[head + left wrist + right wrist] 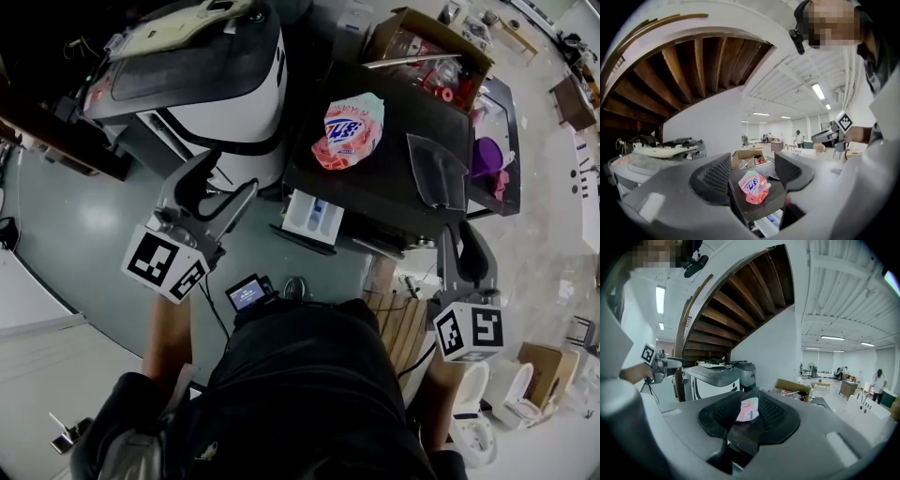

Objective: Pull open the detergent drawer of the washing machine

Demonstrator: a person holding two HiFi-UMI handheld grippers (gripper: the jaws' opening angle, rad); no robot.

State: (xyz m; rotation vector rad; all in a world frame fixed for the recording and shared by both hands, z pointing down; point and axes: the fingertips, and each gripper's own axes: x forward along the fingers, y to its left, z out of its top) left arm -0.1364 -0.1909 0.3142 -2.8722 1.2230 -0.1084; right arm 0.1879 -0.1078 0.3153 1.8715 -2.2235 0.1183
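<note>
1. The washing machine [394,178] is the dark-topped box in front of you, between your two grippers in the head view. It is heavy and won't shift when you pull on it.
2. A pink detergent bag [354,129] lies soft and loose on its top, away from the front edge. You don't need to touch it.
3. The detergent drawer [312,216] is the white tray at the machine's front left corner. It looks already slid out, with its compartments showing, though the steep angle makes it hard to say how far. Expect stiff, light, smooth plastic on a sliding track. Take it by the front lip and pull straight, not sideways.
4. Your left gripper [228,178] is held up with its jaws well apart and nothing between them. The drawer sits just to its right in the head view, and lower, without touching it.
5. Your right gripper [466,234] shows only a narrow gap between its jaws and holds nothing. It is well apart from the drawer, off the machine's right front corner.
</note>
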